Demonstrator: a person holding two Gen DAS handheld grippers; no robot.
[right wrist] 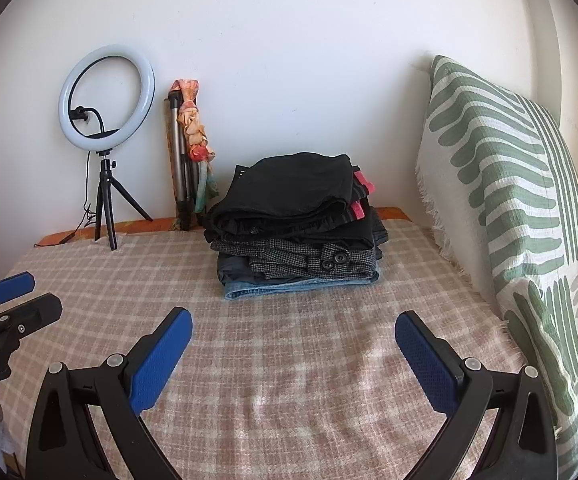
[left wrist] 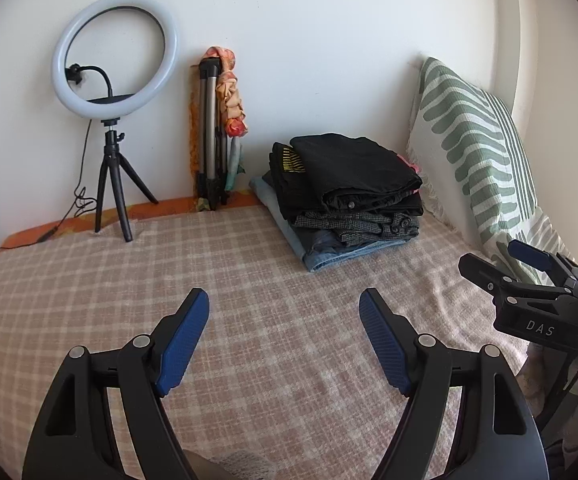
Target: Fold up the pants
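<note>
A stack of folded pants (left wrist: 345, 196) sits at the back of the bed, black pair on top, a grey houndstooth pair and blue jeans below; it also shows in the right wrist view (right wrist: 297, 232). My left gripper (left wrist: 284, 304) is open and empty above the checked blanket (left wrist: 249, 280), well short of the stack. My right gripper (right wrist: 293, 324) is open and empty, hovering in front of the stack. The right gripper shows at the right edge of the left wrist view (left wrist: 505, 264), and the left gripper at the left edge of the right wrist view (right wrist: 25, 296).
A ring light on a small tripod (left wrist: 113, 136) stands at the back left, with a folded tripod wrapped in orange cloth (left wrist: 217, 128) leaning on the wall. A green-and-white pillow (right wrist: 509, 216) leans along the right side. The pink checked blanket (right wrist: 289, 380) covers the bed.
</note>
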